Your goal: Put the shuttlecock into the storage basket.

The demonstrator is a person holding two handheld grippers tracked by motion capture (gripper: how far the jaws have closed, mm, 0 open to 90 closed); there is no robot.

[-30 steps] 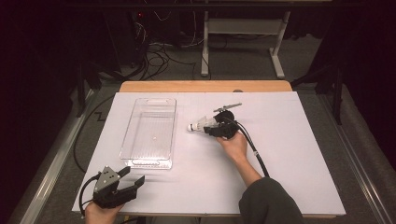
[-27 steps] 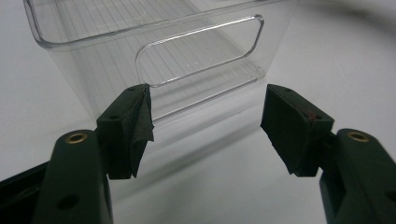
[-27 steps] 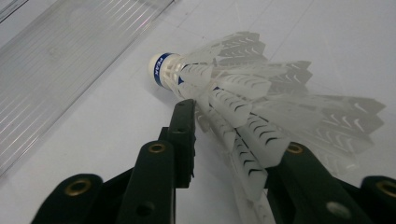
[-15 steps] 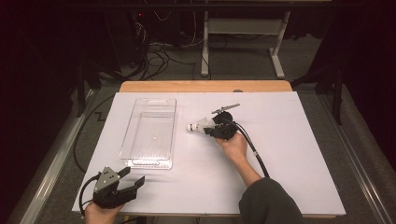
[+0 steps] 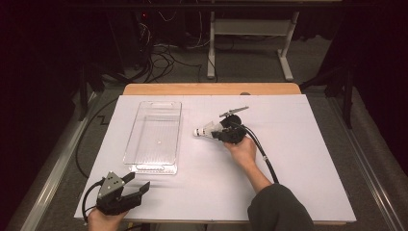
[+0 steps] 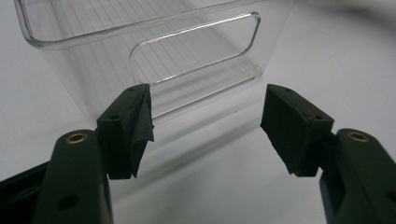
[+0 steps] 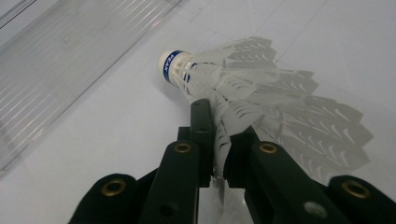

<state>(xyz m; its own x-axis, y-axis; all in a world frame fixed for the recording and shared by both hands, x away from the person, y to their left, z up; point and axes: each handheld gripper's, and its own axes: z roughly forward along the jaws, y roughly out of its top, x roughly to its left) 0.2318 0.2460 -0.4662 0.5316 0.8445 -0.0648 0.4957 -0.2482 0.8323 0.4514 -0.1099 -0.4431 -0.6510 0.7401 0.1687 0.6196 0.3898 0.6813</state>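
Observation:
A white feathered shuttlecock (image 5: 203, 130) with a blue-banded cork (image 7: 173, 66) lies on the white table (image 5: 298, 159), just right of a clear plastic tray (image 5: 140, 166). My right gripper (image 5: 217, 131) is shut on its feather skirt (image 7: 243, 100). The jaws have just been closing, and a feather is pinched between them in the right gripper view (image 7: 219, 128). My left gripper (image 5: 138, 186) rests at the table's front left corner, open and holding nothing. In the left gripper view its jaws (image 6: 205, 121) face the near end of the tray (image 6: 140, 28), apart from it.
The tray holds nothing and runs lengthwise away from me, with a handle slot (image 6: 196, 51) in its near end. A black cable (image 5: 263, 156) trails from the right gripper along the forearm. The wooden table edge (image 5: 211, 89) lies at the back.
The right gripper's jaws look closer together on the shuttlecock's feathers. Both hands have kept their places.

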